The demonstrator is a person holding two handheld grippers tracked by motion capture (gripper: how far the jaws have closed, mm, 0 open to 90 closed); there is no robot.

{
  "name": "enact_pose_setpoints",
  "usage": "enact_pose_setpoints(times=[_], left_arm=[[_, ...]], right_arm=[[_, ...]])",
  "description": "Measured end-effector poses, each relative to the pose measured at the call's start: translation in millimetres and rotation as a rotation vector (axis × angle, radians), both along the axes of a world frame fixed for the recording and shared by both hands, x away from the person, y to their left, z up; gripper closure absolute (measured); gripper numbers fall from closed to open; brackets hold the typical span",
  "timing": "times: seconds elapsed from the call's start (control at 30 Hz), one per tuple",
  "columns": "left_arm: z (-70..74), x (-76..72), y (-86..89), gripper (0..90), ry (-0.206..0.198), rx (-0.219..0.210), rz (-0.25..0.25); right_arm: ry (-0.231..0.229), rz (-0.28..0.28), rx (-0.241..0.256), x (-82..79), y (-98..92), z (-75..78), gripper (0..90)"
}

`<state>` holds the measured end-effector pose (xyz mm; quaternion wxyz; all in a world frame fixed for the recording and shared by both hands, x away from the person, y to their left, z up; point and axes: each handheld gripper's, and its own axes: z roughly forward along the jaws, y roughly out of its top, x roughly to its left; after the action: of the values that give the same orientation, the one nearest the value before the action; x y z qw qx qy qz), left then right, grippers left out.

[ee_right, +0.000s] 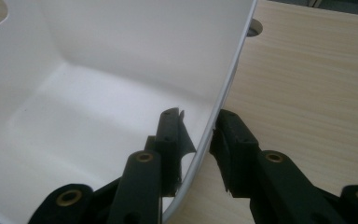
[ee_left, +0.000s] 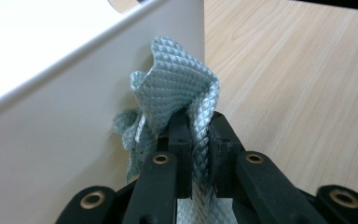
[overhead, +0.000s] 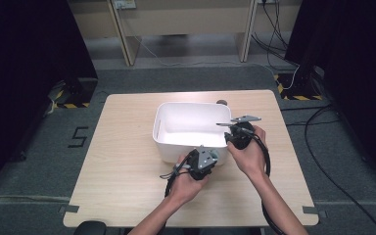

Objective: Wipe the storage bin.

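Left gripper view: left tongs [ee_left: 198, 140] clenched a grey cloth [ee_left: 177, 100] against the white tub [ee_left: 51, 126]; right tongs [ee_right: 198, 140] pinched its wall; wiping called for steady bracing

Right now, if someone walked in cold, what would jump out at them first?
Most likely the white tub in the middle of the wooden table. Next, the right gripper with its fingers astride the tub's right wall, one inside and one outside. Then the left gripper, shut on a pale green textured cloth against the tub's near outer wall.
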<state>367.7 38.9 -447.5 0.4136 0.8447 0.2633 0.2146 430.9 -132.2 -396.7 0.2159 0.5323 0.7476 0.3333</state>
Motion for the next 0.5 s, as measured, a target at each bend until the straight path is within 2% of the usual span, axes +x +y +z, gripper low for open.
enact_pose_setpoints(times=[0.5], left_arm=[[17.2, -2.7, -3.6, 82.0, -0.028, -0.027, -0.010]], right_arm=[[-0.002, 0.001, 0.000, 0.3, 0.0, -0.1, 72.2]])
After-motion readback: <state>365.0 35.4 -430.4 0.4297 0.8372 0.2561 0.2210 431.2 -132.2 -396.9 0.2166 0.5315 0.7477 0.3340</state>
